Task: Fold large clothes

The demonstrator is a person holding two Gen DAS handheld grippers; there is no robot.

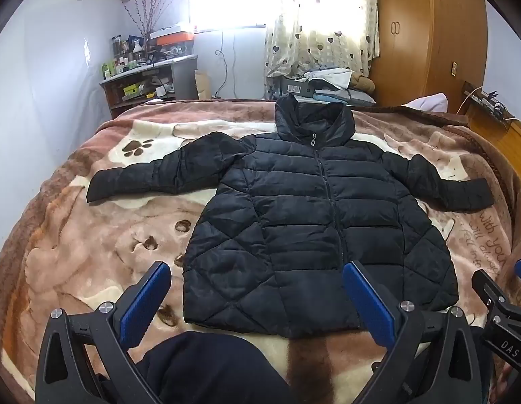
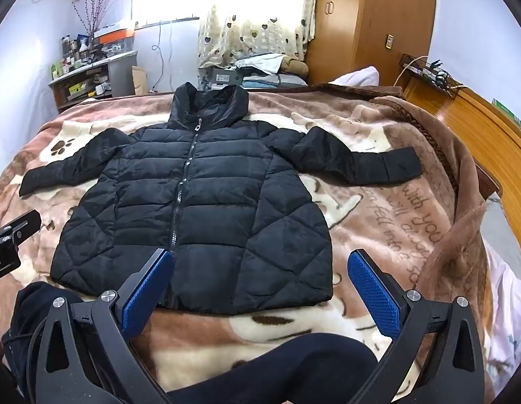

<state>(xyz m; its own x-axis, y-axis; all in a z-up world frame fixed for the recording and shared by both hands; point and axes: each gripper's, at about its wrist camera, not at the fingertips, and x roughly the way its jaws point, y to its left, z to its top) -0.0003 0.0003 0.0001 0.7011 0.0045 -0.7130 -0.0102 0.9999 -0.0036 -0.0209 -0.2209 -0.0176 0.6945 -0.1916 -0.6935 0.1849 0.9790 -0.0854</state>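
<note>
A black quilted puffer jacket [image 1: 311,208] lies flat and zipped on the bed, front up, hood at the far end, both sleeves spread out sideways. It also shows in the right wrist view [image 2: 200,202]. My left gripper [image 1: 257,299] is open and empty, held above the jacket's near hem. My right gripper [image 2: 260,286] is open and empty, above the hem's right part. The right gripper's body shows at the right edge of the left wrist view [image 1: 499,306].
A brown and cream fleece blanket [image 1: 92,235] with paw prints covers the bed. My dark-clothed knees [image 2: 294,363] are at the near edge. A cluttered shelf [image 1: 149,77], folded laundry [image 1: 331,84] and a wooden wardrobe [image 1: 428,33] stand beyond the bed.
</note>
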